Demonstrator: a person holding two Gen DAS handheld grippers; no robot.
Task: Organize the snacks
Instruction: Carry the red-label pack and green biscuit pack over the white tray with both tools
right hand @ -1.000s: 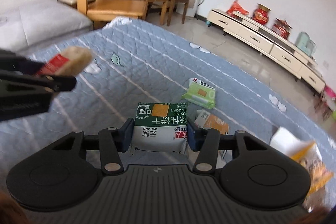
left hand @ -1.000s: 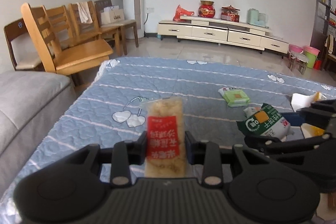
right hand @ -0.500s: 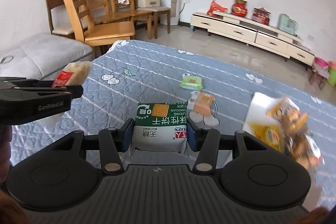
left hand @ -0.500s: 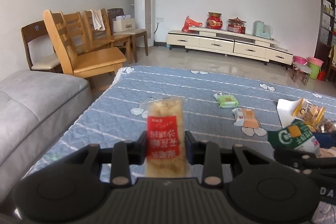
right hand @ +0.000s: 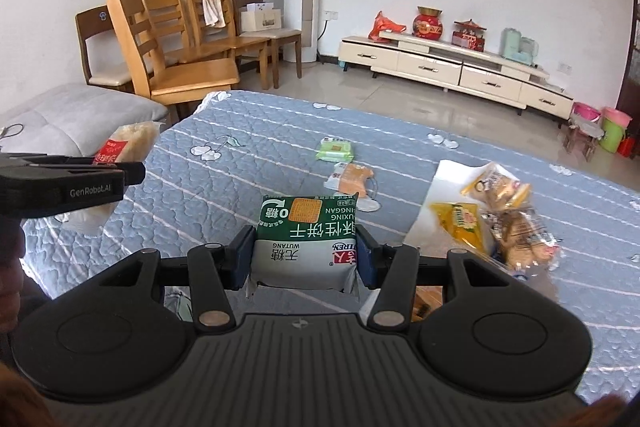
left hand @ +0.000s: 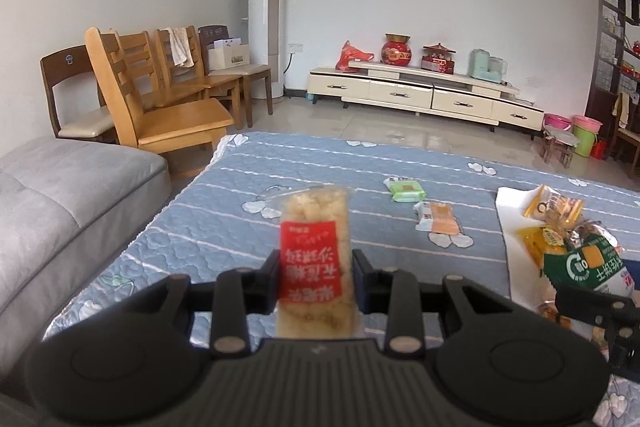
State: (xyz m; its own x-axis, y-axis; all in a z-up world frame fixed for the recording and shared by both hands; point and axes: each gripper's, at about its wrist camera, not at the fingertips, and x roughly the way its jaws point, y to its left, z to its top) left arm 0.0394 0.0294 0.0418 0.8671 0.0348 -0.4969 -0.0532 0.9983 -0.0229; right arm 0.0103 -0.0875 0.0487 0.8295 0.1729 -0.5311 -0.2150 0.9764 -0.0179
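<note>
My left gripper (left hand: 315, 277) is shut on a clear pack of pale rice cake with a red label (left hand: 314, 259), held above the blue quilted surface (left hand: 224, 227). My right gripper (right hand: 306, 257) is shut on a green and white biscuit pack (right hand: 306, 239). That biscuit pack (left hand: 588, 265) also shows at the right edge of the left wrist view. The left gripper (right hand: 132, 169) with its rice cake pack (right hand: 128, 145) appears at the left of the right wrist view. A white sheet (right hand: 444, 183) at the right bears a pile of wrapped snacks (right hand: 508, 215).
A light green packet (right hand: 335, 150) and an orange and white packet (right hand: 352, 177) lie on the quilt ahead. A grey sofa (left hand: 60, 195) runs along the left. Wooden chairs (left hand: 160, 95), a tall white air conditioner (left hand: 267, 15) and a low cabinet (left hand: 424, 93) stand beyond.
Both grippers have risen and pulled back with their packs still held. More of the room and the snack pile on the white sheet has come into view.
</note>
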